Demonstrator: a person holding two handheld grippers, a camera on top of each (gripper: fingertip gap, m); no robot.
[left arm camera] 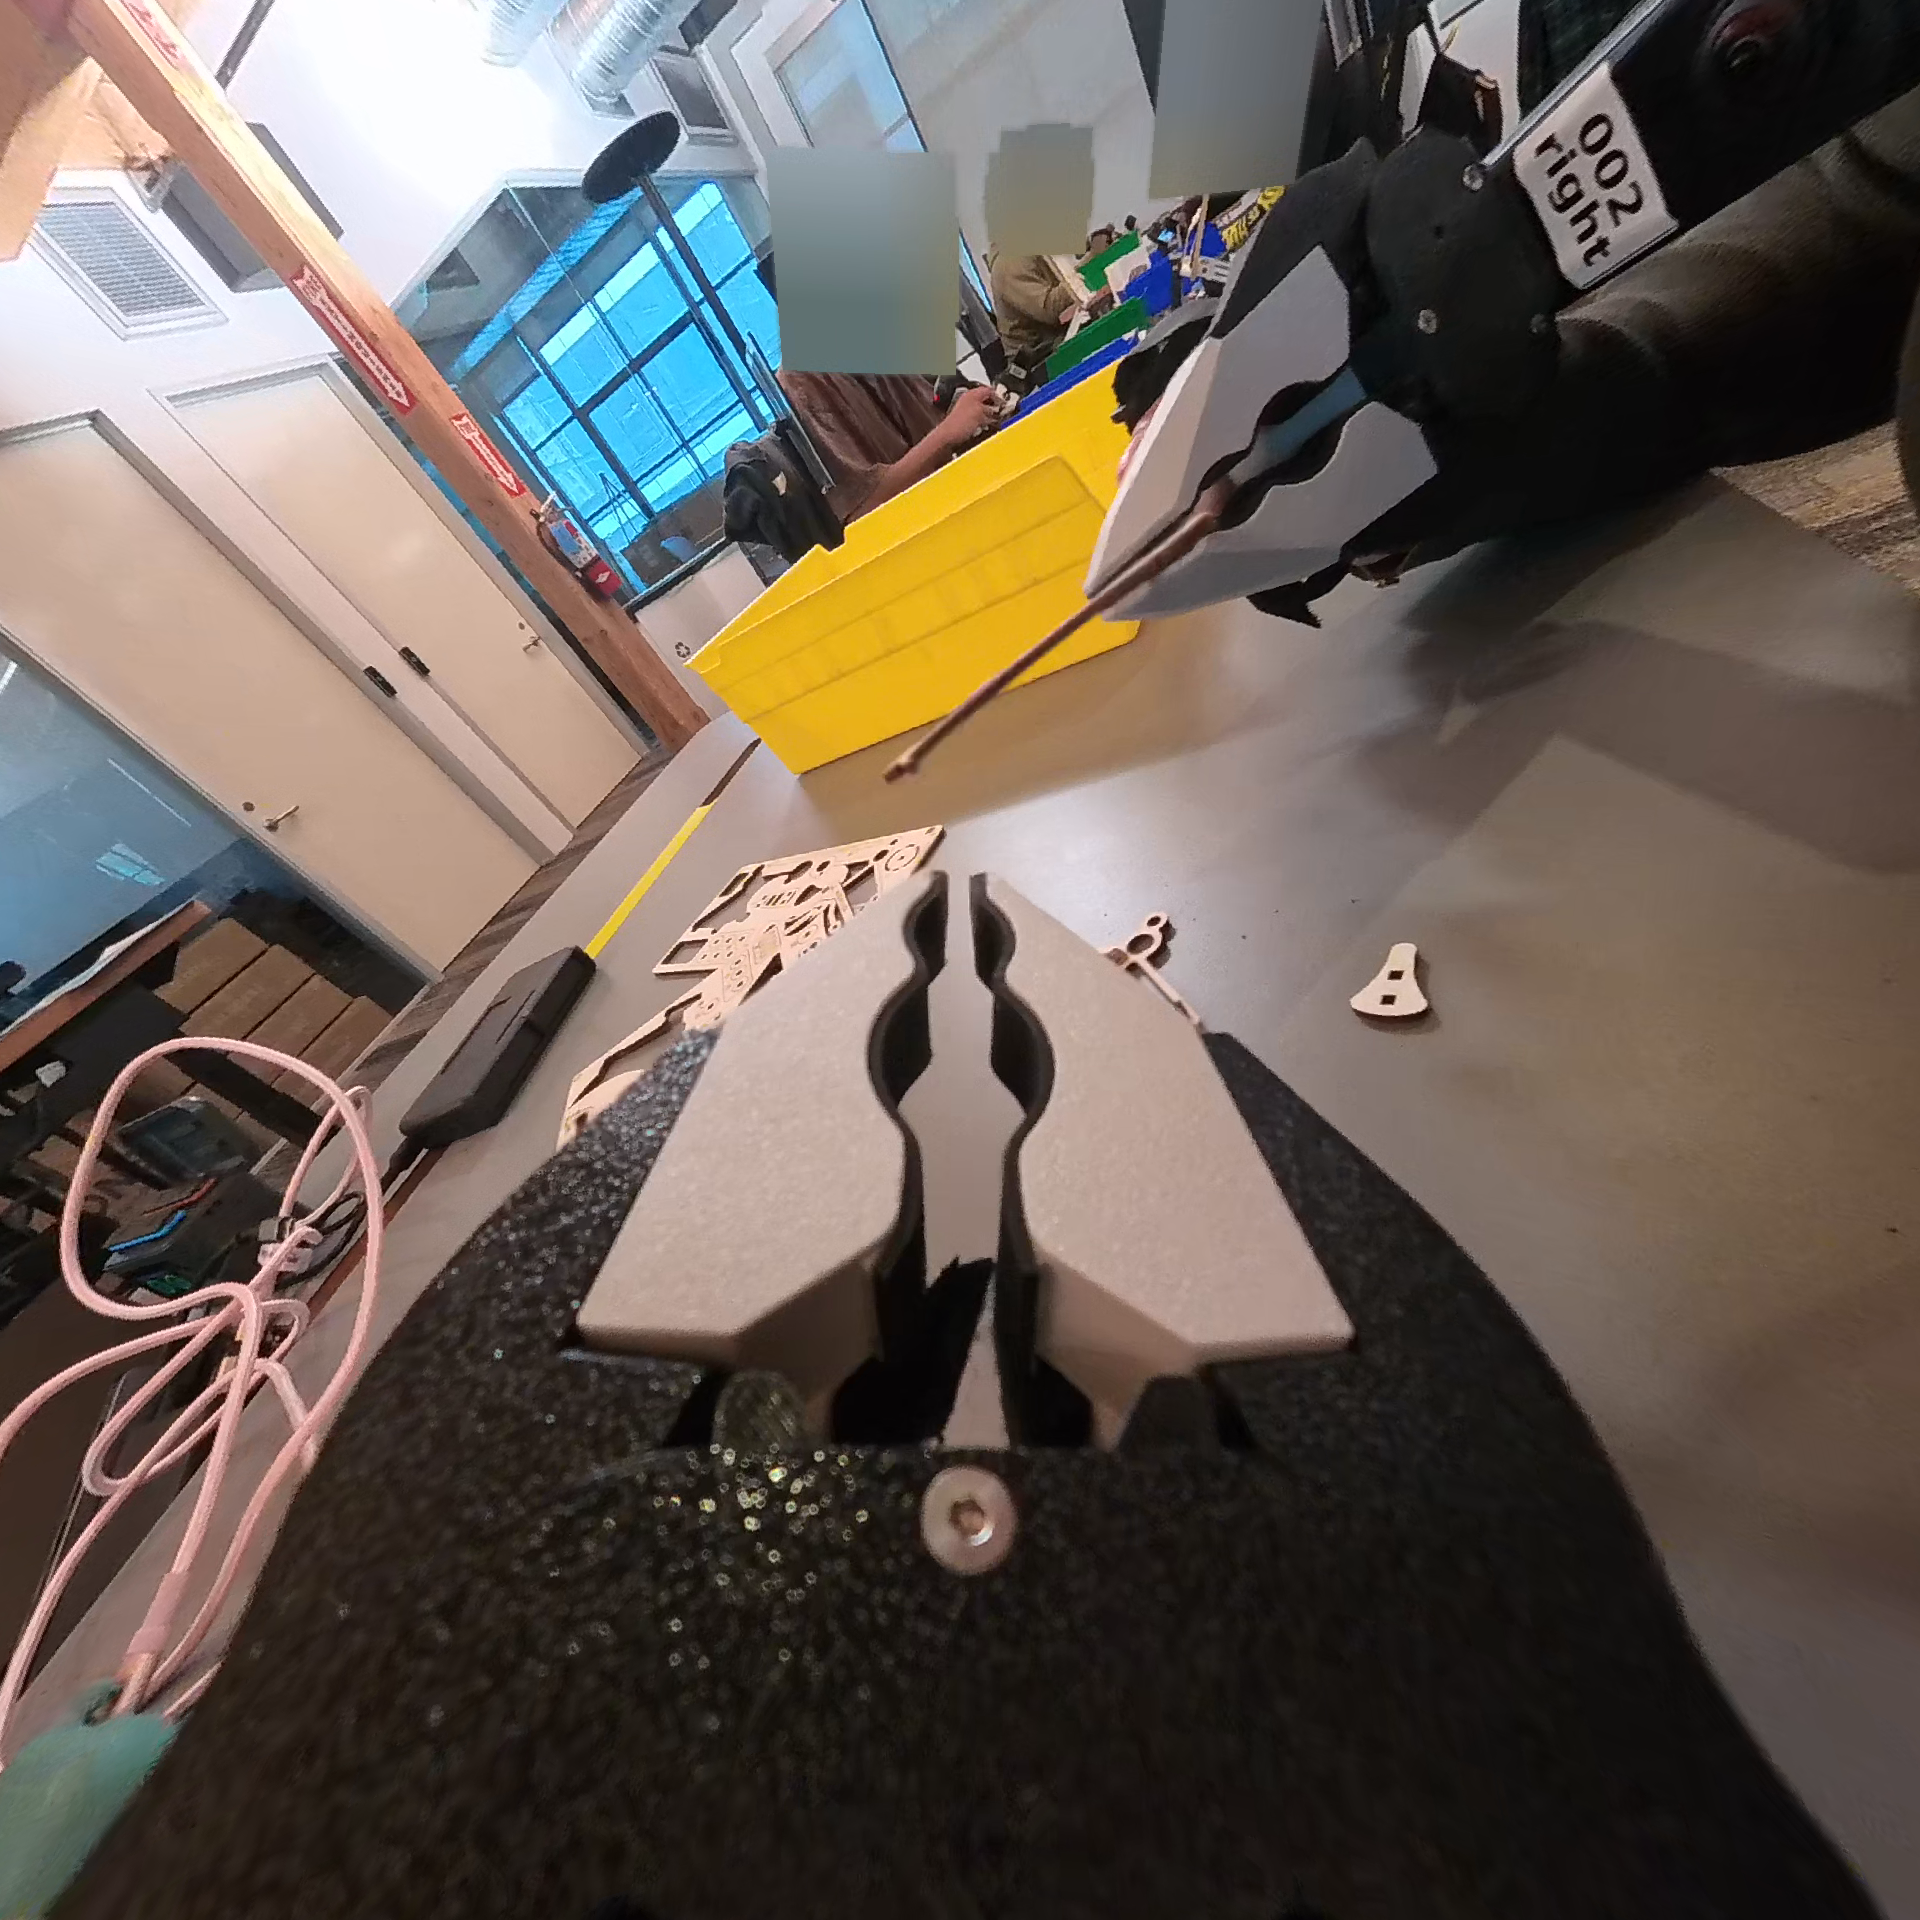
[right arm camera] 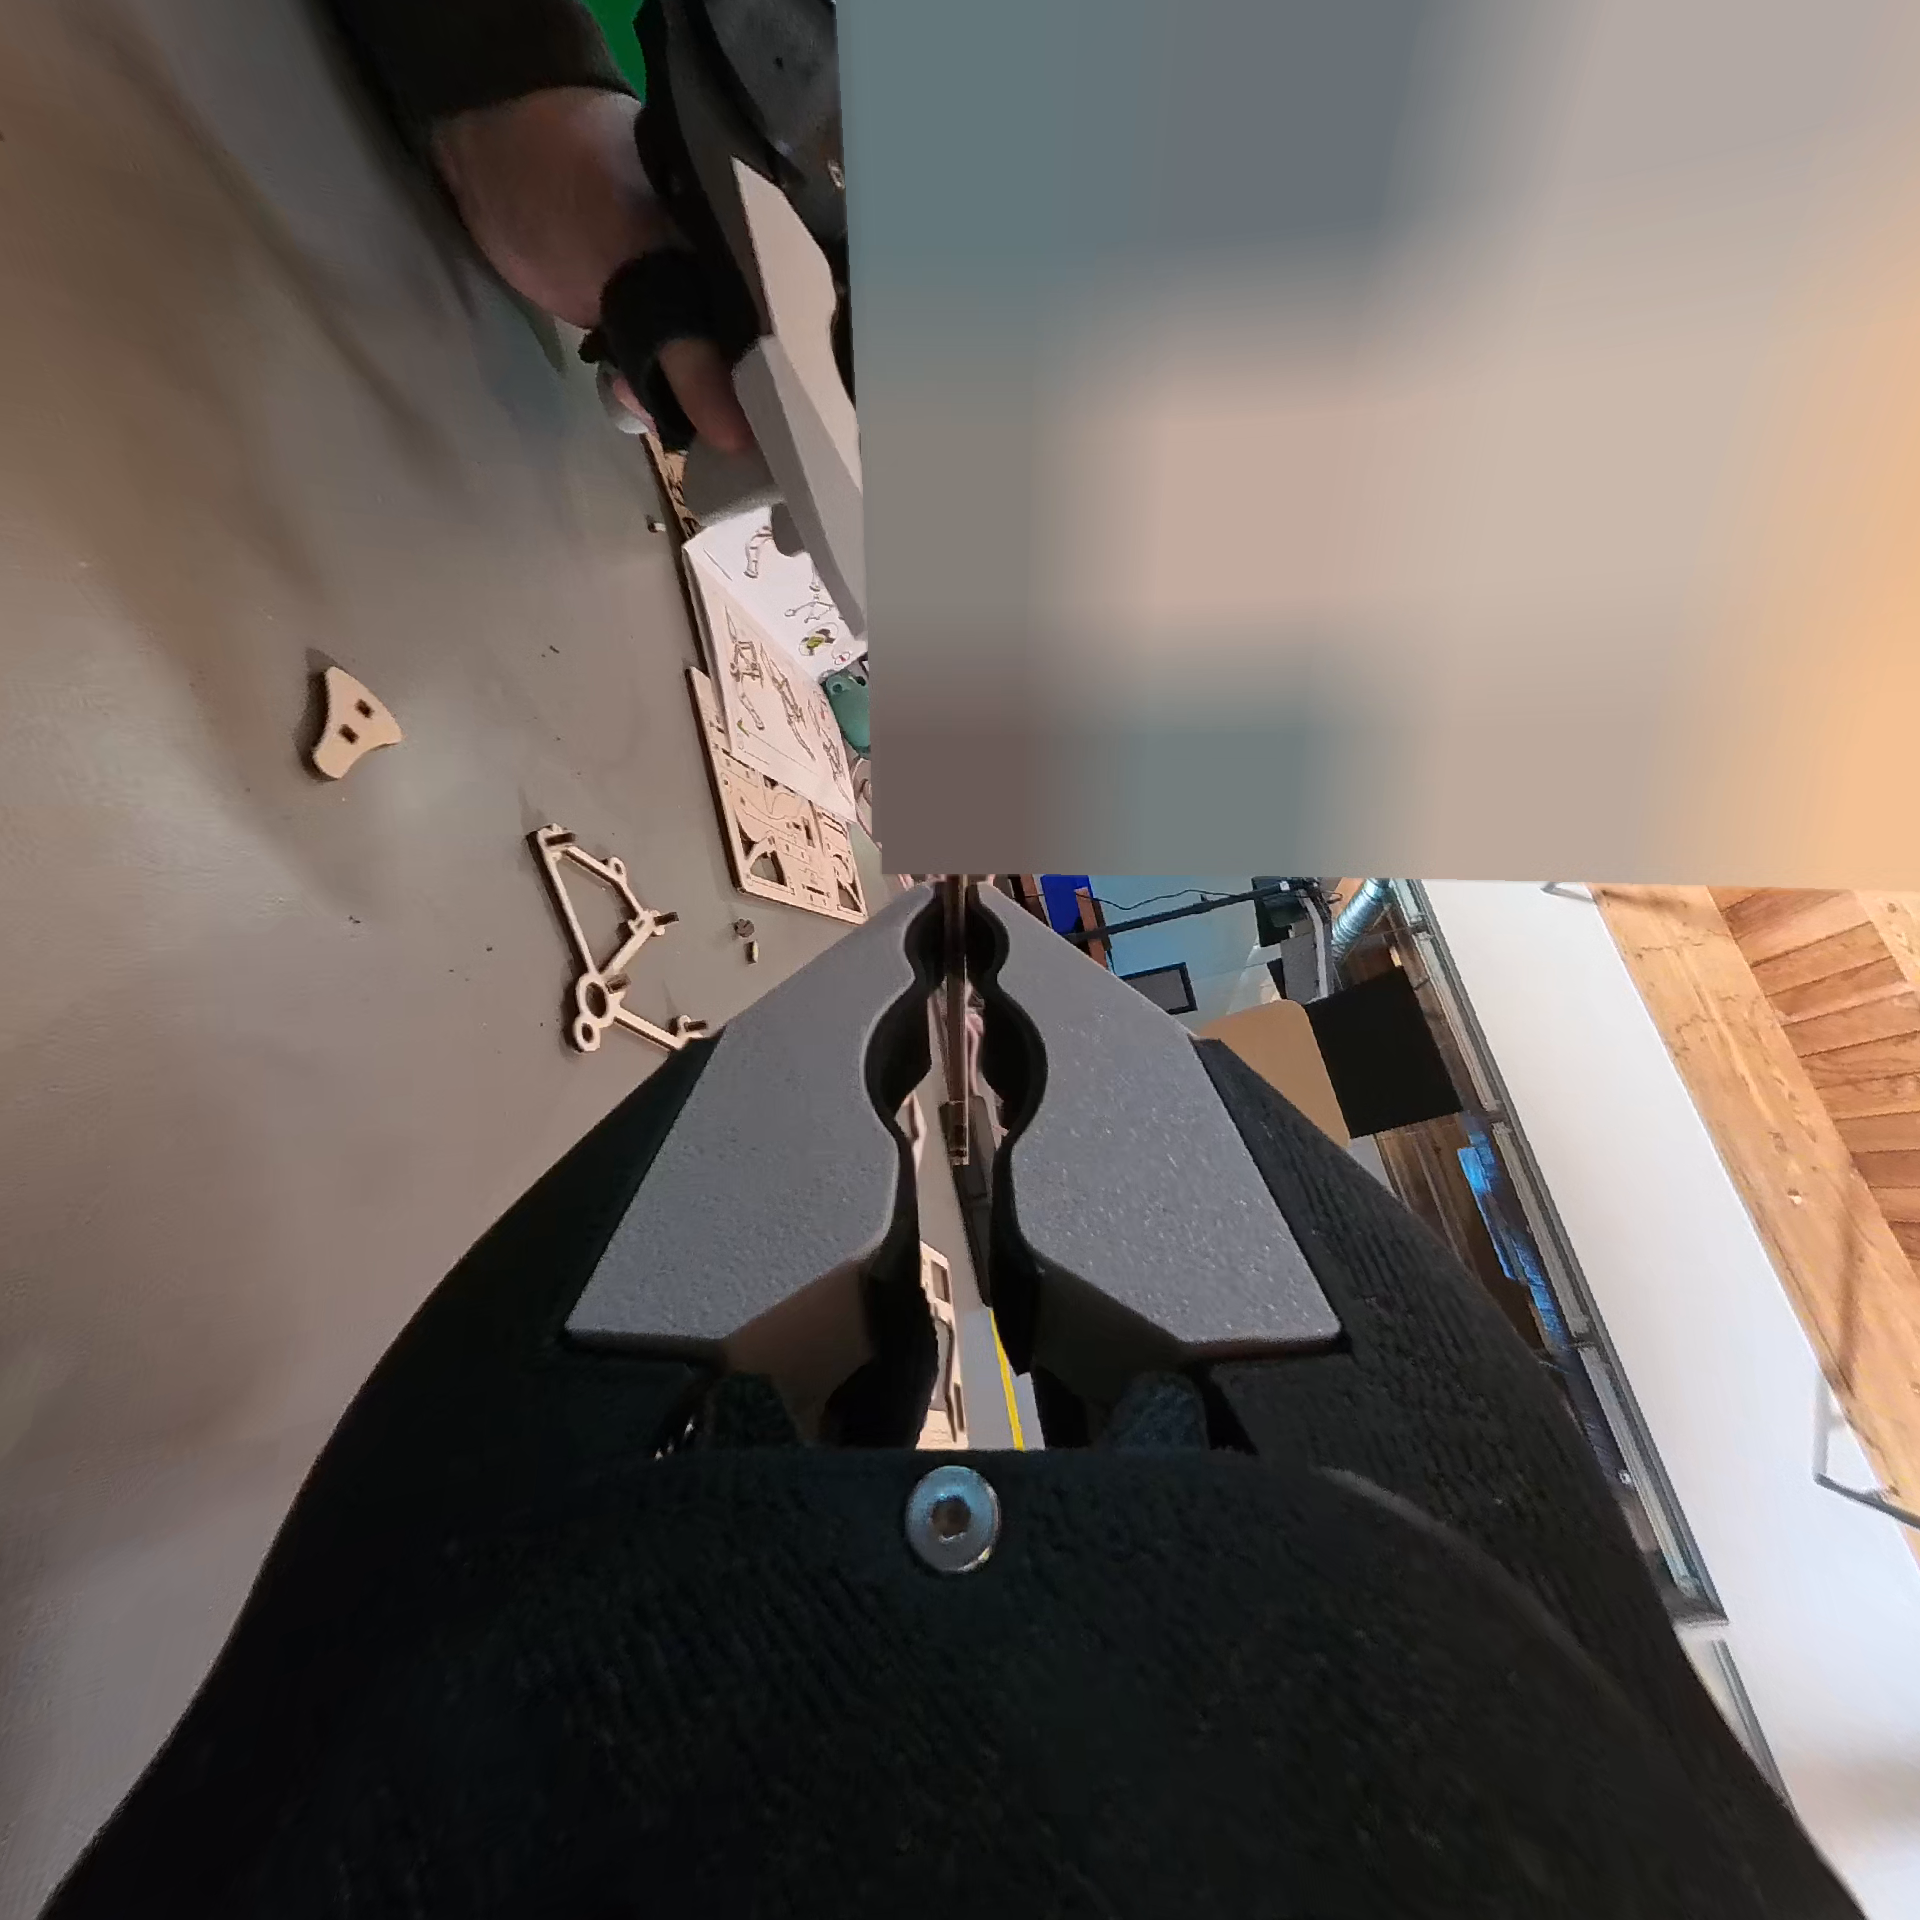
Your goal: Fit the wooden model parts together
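My right gripper (right arm camera: 958, 896) is shut on a thin wooden strip (right arm camera: 954, 1023), seen edge-on between the fingers. In the left wrist view the right gripper (left arm camera: 1117, 587) hovers above the grey table with the strip (left arm camera: 997, 686) sticking out down-left. My left gripper (left arm camera: 958, 883) is shut with nothing between the fingers, low over the table. A wooden parts sheet (left arm camera: 790, 925) lies just beyond its tips. A triangular wooden frame piece (right arm camera: 608, 956) and a small fan-shaped piece (right arm camera: 348, 724) lie loose on the table; the fan-shaped piece also shows in the left wrist view (left arm camera: 1390, 987).
A yellow bin (left arm camera: 914, 623) stands at the table's far side. A black box (left arm camera: 499, 1039) and a pink cable (left arm camera: 208, 1247) lie at the left edge. An instruction leaflet (right arm camera: 769, 665) lies on a parts sheet (right arm camera: 790, 842). Small pegs (right arm camera: 746, 935) lie nearby. People sit in the background.
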